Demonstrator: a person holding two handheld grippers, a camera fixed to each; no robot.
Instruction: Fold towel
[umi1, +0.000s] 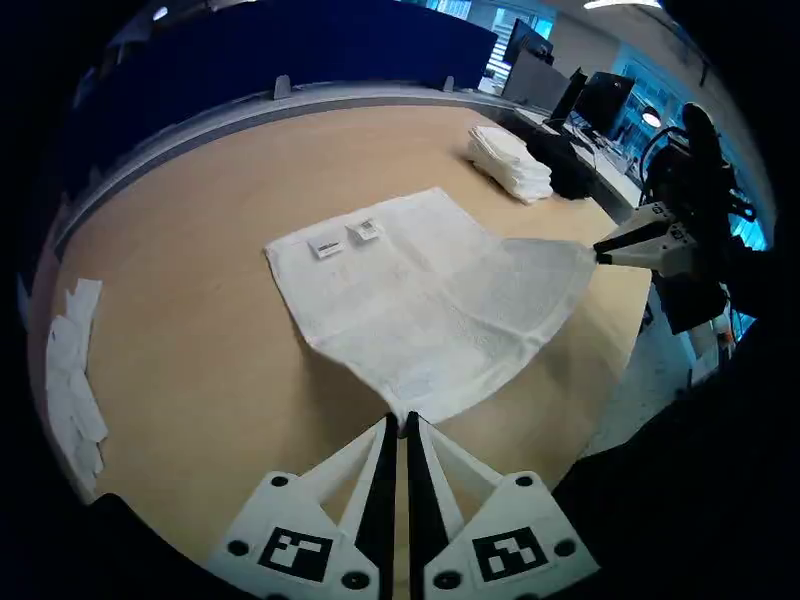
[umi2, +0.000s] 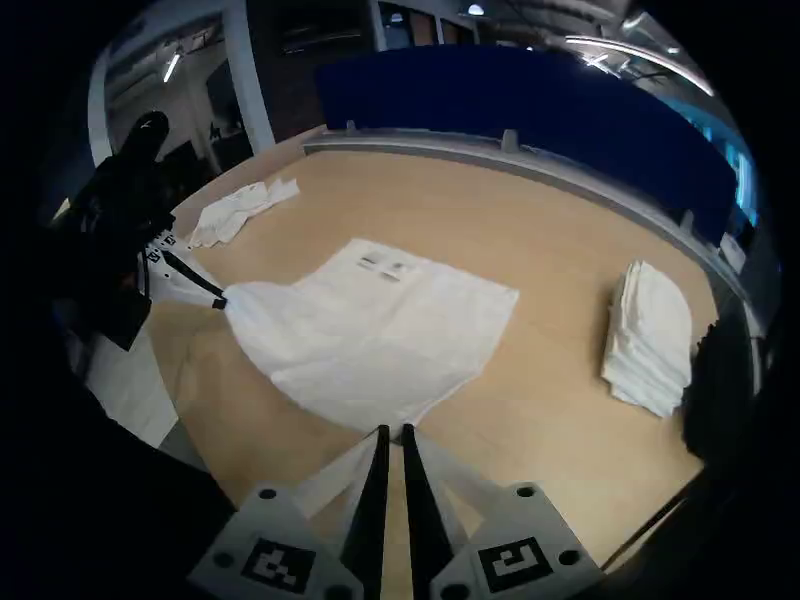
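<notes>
Blue partition (umi1: 250, 50) backs the wooden table (umi1: 200, 330). Mid-table lies the towel (umi1: 420, 290), its two near corners lifted by the front edge: left gripper (umi1: 400, 418) and right gripper (umi2: 390, 430) each pinch one, seemingly to fold them toward the far edge.

A broad light-wood desk (umi1: 200, 330) has a raised grey strip (umi1: 300, 100) along its far edge. A white towel (umi1: 420, 290) lies spread across the middle of the desk. Two small tags (umi1: 345, 238) sit on the part of it nearer the far edge, and its two corners toward the near edge are raised off the wood. A stack of folded white towels (umi1: 510, 160) sits by the right edge. Crumpled white cloth (umi2: 240, 210) lies by the left edge.
</notes>
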